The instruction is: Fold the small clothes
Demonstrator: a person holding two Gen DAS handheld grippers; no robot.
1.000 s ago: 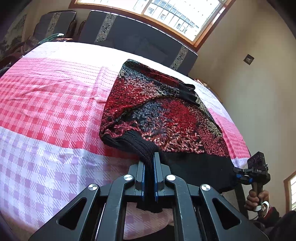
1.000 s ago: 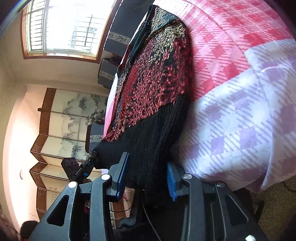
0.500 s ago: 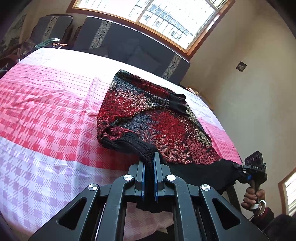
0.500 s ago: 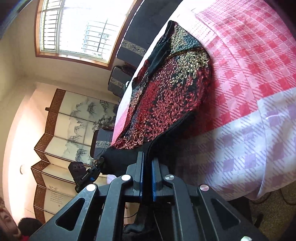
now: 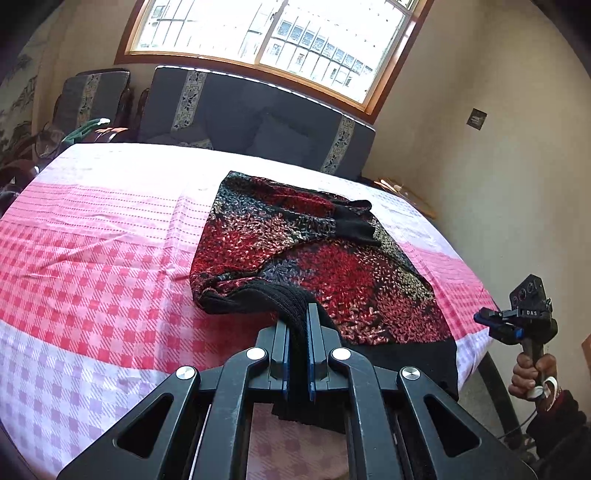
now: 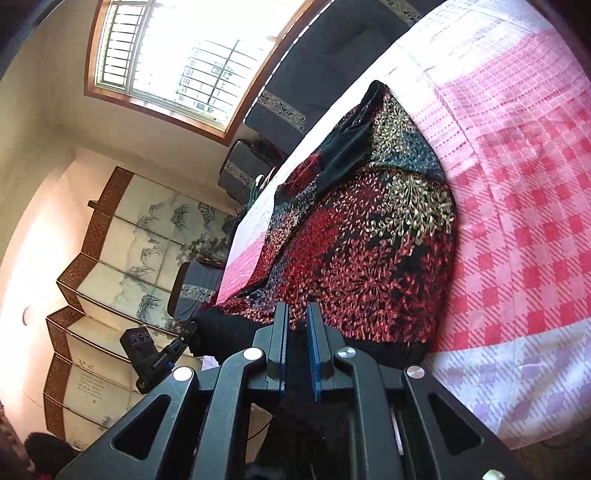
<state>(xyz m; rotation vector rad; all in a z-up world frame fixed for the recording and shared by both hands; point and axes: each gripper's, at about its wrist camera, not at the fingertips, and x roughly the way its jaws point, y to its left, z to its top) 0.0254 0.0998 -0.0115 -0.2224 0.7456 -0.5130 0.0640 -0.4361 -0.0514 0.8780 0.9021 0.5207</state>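
A knitted sweater [image 5: 332,266], red, grey and gold leaf pattern with a black ribbed hem, lies on the pink checked tablecloth [image 5: 92,258]. My left gripper [image 5: 298,310] is shut on the hem's left corner and holds it off the cloth. In the right wrist view the sweater [image 6: 369,240] stretches away from my right gripper [image 6: 297,314]. Its jaws are opening slightly, but the pads still pinch the black hem at the other corner. Each view shows the other gripper: the right gripper [image 5: 517,325] in a hand [image 5: 532,373], and the left gripper [image 6: 155,354].
A dark sofa [image 5: 258,122] and a chair [image 5: 92,96] stand behind the table under a bright window [image 5: 277,33]. A painted folding screen [image 6: 129,240] stands to the side. The tablecloth [image 6: 535,221] hangs over the near table edge.
The right gripper's jaws, open around the hem a second ago, have closed on it. Both grippers have risen, lifting the near hem off the table.
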